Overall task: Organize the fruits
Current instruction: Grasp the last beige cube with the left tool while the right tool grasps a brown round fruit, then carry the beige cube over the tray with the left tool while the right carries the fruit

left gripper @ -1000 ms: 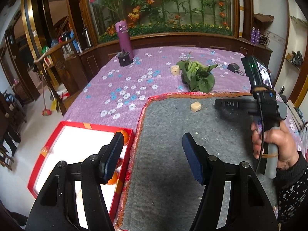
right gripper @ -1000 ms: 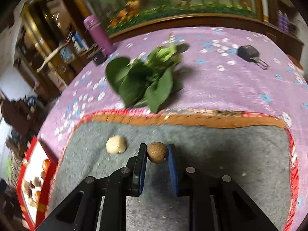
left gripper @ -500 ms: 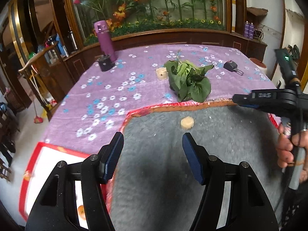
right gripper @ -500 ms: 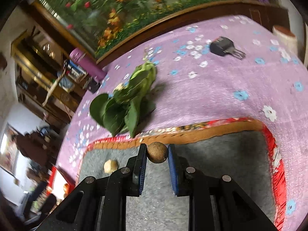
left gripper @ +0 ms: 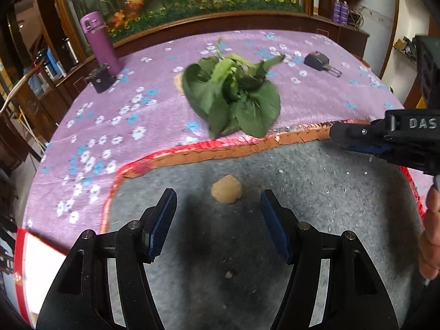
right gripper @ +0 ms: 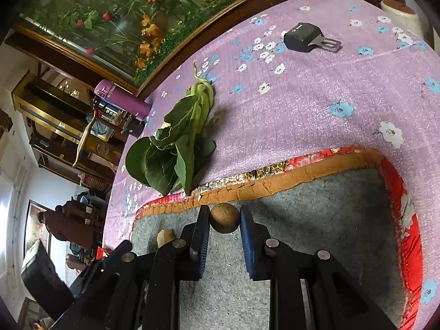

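Observation:
A pale yellow round fruit (left gripper: 226,192) lies on the grey felt mat (left gripper: 316,192), just ahead of my left gripper (left gripper: 218,206). That gripper stands open above the mat with nothing between its blue pads. My right gripper (right gripper: 224,218) is shut on a small brown round fruit (right gripper: 224,218), held over the mat's far edge. The pale fruit (right gripper: 165,237) shows again at lower left in the right wrist view, partly hidden behind the left gripper's black body. In the left wrist view the right gripper's body (left gripper: 385,140) reaches in from the right, with a hand (left gripper: 431,233) below it.
A bunch of green leafy vegetable (left gripper: 233,101) lies on the purple flowered tablecloth (left gripper: 123,115) beyond the mat's orange and red border. A purple flask (left gripper: 100,42), a black key fob (left gripper: 320,62) and a small black holder (left gripper: 100,79) stand farther back. A red-rimmed white box (left gripper: 24,261) sits at lower left.
My left gripper swung right from over the red box to over the mat and sank toward the pale fruit. The right gripper rolled and shifted toward the mat's far edge, still gripping the brown fruit.

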`<state>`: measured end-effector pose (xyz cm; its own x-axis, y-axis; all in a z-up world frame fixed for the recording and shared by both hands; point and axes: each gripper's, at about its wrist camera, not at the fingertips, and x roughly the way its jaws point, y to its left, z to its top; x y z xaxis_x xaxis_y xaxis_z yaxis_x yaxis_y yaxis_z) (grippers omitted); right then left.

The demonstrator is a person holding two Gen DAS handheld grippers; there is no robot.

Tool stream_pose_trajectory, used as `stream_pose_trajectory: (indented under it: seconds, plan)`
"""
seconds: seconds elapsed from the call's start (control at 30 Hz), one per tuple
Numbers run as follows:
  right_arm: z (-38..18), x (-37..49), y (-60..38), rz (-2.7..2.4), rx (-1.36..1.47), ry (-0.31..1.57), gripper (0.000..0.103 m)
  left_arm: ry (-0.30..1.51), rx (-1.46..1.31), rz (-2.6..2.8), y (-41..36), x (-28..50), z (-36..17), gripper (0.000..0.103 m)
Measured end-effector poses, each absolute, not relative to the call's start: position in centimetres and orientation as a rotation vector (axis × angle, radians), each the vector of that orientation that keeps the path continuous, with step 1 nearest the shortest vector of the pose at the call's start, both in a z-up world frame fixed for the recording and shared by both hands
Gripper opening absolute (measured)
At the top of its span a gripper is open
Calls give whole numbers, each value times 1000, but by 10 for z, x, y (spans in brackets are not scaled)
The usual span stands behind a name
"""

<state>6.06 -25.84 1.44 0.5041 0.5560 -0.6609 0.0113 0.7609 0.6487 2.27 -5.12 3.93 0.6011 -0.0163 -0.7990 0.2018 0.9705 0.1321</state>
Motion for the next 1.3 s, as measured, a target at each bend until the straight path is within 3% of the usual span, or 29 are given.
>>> stream_pose_trajectory:
  seconds: [0.2, 0.33, 0.43, 0.77, 1.3]
  plan:
    - [14, 61, -258, 360, 645, 998, 21, 942, 196, -112, -54, 40, 26, 62]
    - [15, 61, -256, 360, 645, 1000, 21, 957, 168, -142, -53, 41, 18, 37]
    - [16, 60, -256, 363, 645, 998, 21, 938, 158, -168, -55, 39, 17, 27]
    - [20, 58, -249, 404, 633, 975, 21, 866, 121, -138, -44, 22, 38, 27]
    - [43, 32, -189, 535, 423, 808, 21, 583, 80, 149, 54, -95, 119, 27]
